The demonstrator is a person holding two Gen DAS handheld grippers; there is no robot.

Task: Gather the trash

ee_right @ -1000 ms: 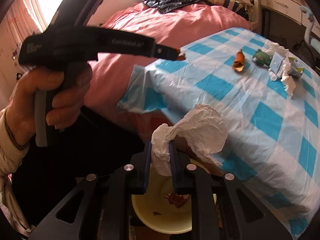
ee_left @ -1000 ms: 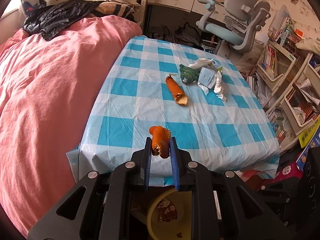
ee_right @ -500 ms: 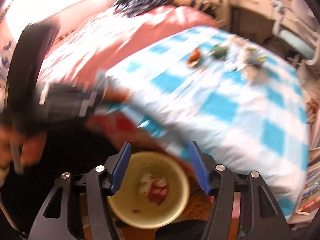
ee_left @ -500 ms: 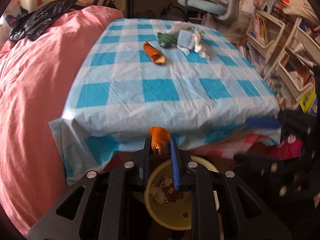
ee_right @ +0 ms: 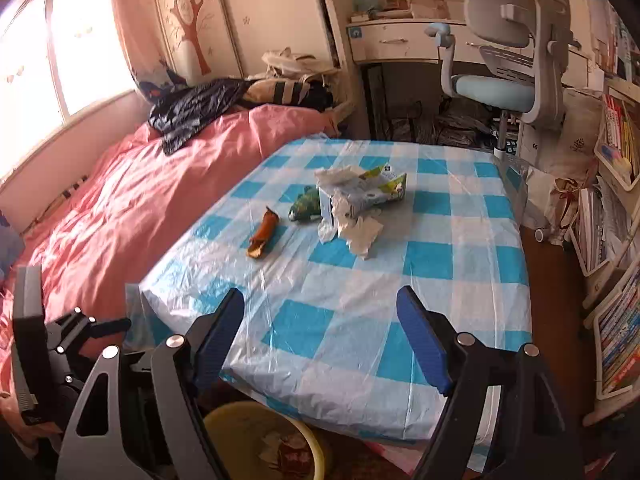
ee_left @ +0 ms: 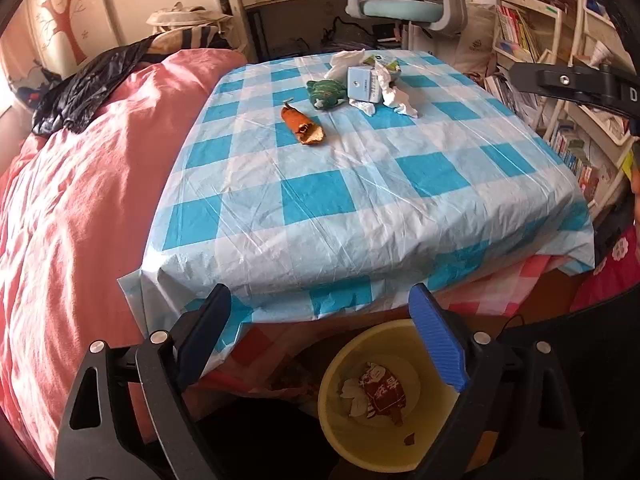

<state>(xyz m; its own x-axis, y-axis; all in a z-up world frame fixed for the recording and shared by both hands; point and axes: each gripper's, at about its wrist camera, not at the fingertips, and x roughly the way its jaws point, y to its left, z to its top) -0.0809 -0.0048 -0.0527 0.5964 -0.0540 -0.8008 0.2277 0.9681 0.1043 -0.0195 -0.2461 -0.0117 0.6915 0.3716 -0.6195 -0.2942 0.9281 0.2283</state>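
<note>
Lying well back on the worktop, a curled orange fruit peel is the nearest piece of trash left, with a crumpled green wrapper just beyond it and a pale blue carton touching a heap of white tissues beside that. All of it sits in one loose cluster toward the far side of the blue-and-white checked plastic cover, so either tool must reach across bare cloth to get there. The round yellow plastic bin stands on the floor right under the near edge of the worktop, likely so that pieces can be dropped straight down; a red wrapper and white scraps lie in its bottom. The left gripper hangs directly above that bin with jaws spread wide and nothing between them, a pose that fits a drop. The right gripper hovers over the near edge of the worktop, jaws likewise spread and empty, pointing toward the cluster, probably for the next pick. A pink quilted bed flanks the worktop on the left.
</note>
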